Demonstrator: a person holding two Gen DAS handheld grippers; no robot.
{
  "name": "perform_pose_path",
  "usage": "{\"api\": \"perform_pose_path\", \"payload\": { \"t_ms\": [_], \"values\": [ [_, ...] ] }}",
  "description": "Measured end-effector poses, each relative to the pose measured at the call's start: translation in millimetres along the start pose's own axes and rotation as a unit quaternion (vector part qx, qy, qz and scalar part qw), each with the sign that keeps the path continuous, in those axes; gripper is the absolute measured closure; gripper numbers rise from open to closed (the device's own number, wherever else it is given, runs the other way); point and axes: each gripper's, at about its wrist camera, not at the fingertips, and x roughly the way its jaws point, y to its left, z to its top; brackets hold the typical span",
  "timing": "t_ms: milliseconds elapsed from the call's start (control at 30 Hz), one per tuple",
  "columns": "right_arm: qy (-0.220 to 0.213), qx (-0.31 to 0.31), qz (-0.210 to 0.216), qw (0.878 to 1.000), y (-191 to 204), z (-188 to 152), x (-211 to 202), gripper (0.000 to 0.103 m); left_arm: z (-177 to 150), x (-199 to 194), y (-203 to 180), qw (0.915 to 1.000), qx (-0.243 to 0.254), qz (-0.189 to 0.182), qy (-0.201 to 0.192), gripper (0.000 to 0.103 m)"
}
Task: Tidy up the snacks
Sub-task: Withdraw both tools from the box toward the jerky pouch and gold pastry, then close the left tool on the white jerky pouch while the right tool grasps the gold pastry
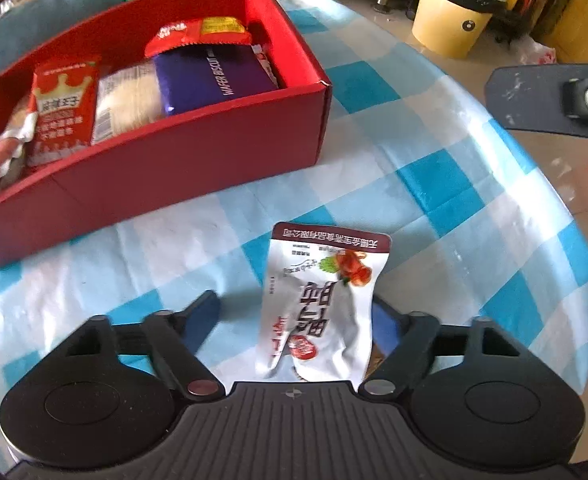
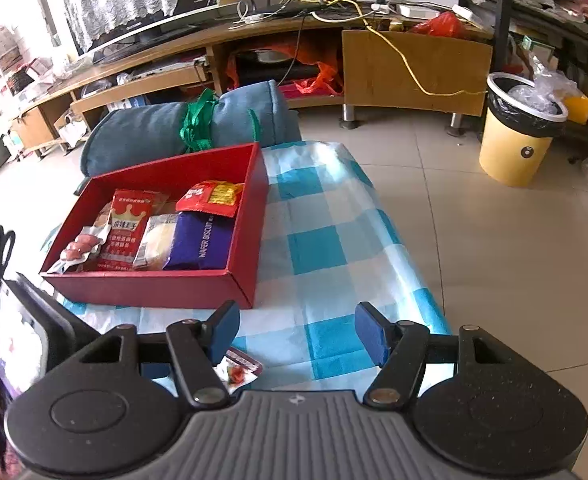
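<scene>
A white snack packet (image 1: 318,300) with red fruit printed on it lies on the checked tablecloth (image 1: 434,160). It sits between the fingers of my left gripper (image 1: 294,312), close against the right finger, while the left pad (image 1: 203,314) stands clear of it, so the gripper is open. Behind it, an open red box (image 1: 213,152) holds a purple wafer pack (image 1: 213,76), a red crown packet (image 1: 61,108) and other snacks. My right gripper (image 2: 298,334) hovers open and empty over the cloth in front of the red box (image 2: 153,288). A corner of the white packet (image 2: 237,372) shows under its left finger.
The table's right edge drops to a tiled floor with a yellow bin (image 2: 518,148). A rolled blue cushion (image 2: 173,128) lies behind the box. A dark grey part with a bolt (image 1: 554,96) hangs at the right of the left wrist view.
</scene>
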Motion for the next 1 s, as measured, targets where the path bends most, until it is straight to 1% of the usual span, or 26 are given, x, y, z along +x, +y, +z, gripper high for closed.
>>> {"api": "perform_pose_path", "payload": {
  "t_ms": [33,67,100,200,267,333,467,567,600,633,667,733,833,933,967,1000],
  "values": [
    [0.002,-0.003,0.001,1.0,2,-1,1,0.044,-1,-2,6,1.0,-0.006,-0.002,0.0,0.036],
    [0.005,-0.007,0.002,1.0,4,-2,2,0.044,-1,-4,12,0.9999,-0.011,-0.004,0.002,0.04],
    [0.007,-0.011,0.002,1.0,6,-3,3,0.044,-1,-6,19,0.9998,-0.019,-0.006,0.004,0.041],
    [0.023,-0.027,0.001,0.999,14,-9,10,0.044,-9,-13,44,0.9993,-0.037,0.003,0.01,0.041],
    [0.042,-0.044,0.0,0.998,21,-18,17,0.044,-16,-18,57,0.9989,-0.042,0.021,0.009,0.041],
    [0.064,-0.064,0.0,0.996,29,-29,26,0.044,-22,-22,72,0.9981,-0.053,0.029,0.009,0.041],
    [0.122,-0.111,0.002,0.986,51,-59,49,0.044,-28,-31,91,0.9973,-0.067,0.03,0.004,0.041],
    [0.154,-0.125,0.007,0.98,62,-75,64,0.044,-38,-36,96,0.9975,-0.064,0.028,0.002,0.041],
    [0.159,-0.125,0.013,0.979,65,-78,67,0.044,-40,-36,95,0.9977,-0.061,0.029,0.001,0.039],
    [0.161,-0.125,0.017,0.979,68,-80,68,0.044,-43,-37,94,0.9979,-0.056,0.033,-0.002,0.034],
    [0.163,-0.128,0.019,0.978,71,-83,70,0.043,-40,-38,97,0.9979,-0.053,0.038,-0.004,0.032],
    [0.158,-0.146,0.002,0.977,78,-87,72,0.043,-42,-39,100,0.9979,-0.049,0.043,-0.007,0.023],
    [0.157,-0.145,-0.001,0.977,80,-90,72,0.039,-38,-32,102,0.9979,-0.05,0.04,-0.003,0.017],
    [0.154,-0.146,-0.007,0.977,83,-92,72,0.037,-38,-24,102,0.9981,-0.05,0.036,0.008,0.016],
    [0.153,-0.143,-0.01,0.978,82,-93,72,0.033,-38,-20,100,0.9983,-0.043,0.038,0.013,0.016],
    [0.154,-0.139,-0.012,0.978,81,-92,72,0.025,-38,-17,99,0.9983,-0.038,0.04,0.018,0.013]
  ]
}}
